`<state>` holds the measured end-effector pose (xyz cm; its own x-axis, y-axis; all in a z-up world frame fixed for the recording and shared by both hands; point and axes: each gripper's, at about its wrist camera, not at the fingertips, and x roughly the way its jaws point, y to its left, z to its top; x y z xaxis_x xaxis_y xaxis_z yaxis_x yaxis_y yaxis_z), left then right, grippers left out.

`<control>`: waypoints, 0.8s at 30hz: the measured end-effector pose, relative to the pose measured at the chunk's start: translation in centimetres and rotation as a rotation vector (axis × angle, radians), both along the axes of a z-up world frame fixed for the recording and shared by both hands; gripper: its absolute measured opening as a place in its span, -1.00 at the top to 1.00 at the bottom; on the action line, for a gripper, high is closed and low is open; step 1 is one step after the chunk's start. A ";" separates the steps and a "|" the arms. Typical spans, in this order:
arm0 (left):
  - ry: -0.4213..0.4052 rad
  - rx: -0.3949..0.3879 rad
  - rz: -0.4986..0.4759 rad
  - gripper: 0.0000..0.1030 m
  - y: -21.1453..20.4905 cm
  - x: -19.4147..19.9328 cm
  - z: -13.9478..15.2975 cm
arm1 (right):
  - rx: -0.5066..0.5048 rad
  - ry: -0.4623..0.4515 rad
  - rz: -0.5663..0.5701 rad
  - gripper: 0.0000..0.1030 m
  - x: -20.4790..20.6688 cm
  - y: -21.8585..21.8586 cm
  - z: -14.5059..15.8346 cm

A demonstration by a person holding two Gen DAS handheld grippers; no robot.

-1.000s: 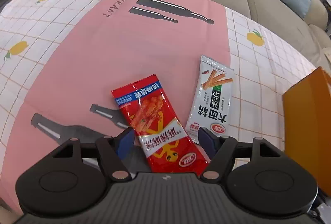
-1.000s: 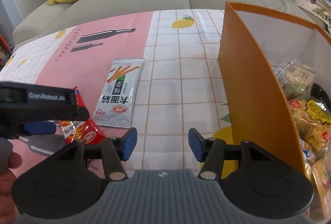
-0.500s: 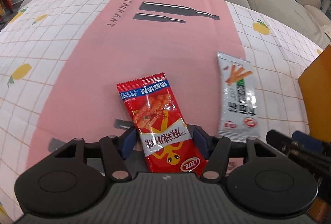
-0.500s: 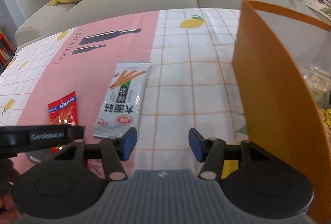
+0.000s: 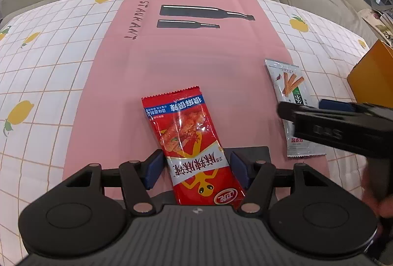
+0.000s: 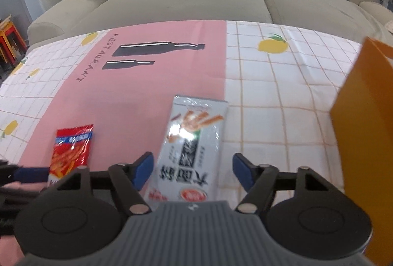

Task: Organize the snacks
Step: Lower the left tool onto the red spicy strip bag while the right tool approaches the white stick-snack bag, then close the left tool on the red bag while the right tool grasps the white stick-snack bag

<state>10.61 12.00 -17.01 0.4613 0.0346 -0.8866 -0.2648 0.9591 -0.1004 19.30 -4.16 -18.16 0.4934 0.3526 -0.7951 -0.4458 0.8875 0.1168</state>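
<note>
Left hand-held gripper is down over the red snack packet, blue fingers set either side of its lower half; the right pad looks to brush the packet's edge, the left shows a sliver of pink beside it, so no squeeze, jaws fairly wide and just eased open a touch. The packet lies flat on the pink band of the counter. Over to the right, the right hand-held gripper straddles the silver snack packet, jaws just opened wide, clear space between each pad and the wrapper. That packet lies flat too, at the seam where pink meets the white lemon check. The orange box stands just to the right. Grey sofa behind, with yellow, beige and blue cushions
</note>
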 end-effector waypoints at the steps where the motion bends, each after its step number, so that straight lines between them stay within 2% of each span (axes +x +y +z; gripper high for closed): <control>1: -0.005 -0.003 0.009 -0.40 0.1 -0.1 0.0 | -0.012 -0.003 0.002 -0.40 0.3 0.4 -0.3; 6: -0.023 -0.027 0.054 -0.41 0.8 -0.3 0.0 | -0.072 -0.053 0.033 -0.44 0.4 2.1 -1.1; 8: -0.020 -0.012 0.057 -0.46 0.8 -0.2 0.0 | -0.069 -0.074 0.047 -0.38 0.1 2.0 -1.2; 10: -0.021 -0.003 0.061 -0.51 0.7 0.0 -0.1 | -0.058 -0.088 0.055 -0.17 -0.2 1.4 -1.2; 13: -0.027 0.012 0.073 -0.55 0.4 0.3 -0.2 | -0.047 -0.092 0.069 -0.07 -0.9 0.1 -1.1; 15: -0.030 0.034 0.070 -0.51 0.1 0.4 -0.3 | -0.044 -0.092 0.077 -0.04 -1.6 -0.9 -1.0; 18: -0.028 0.102 0.004 -0.31 -1.2 0.6 -0.5 | -0.040 -0.090 0.109 -0.02 -2.9 -2.5 -1.0; 21: -0.052 0.083 -0.100 -0.23 -2.6 0.3 -0.5 | -0.048 -0.081 0.141 -0.02 -4.4 -4.1 -0.9; 24: -0.056 0.099 -0.199 -0.17 -4.5 -0.3 -0.5 | -0.065 -0.065 0.165 -0.03 -5.9 -5.5 -0.7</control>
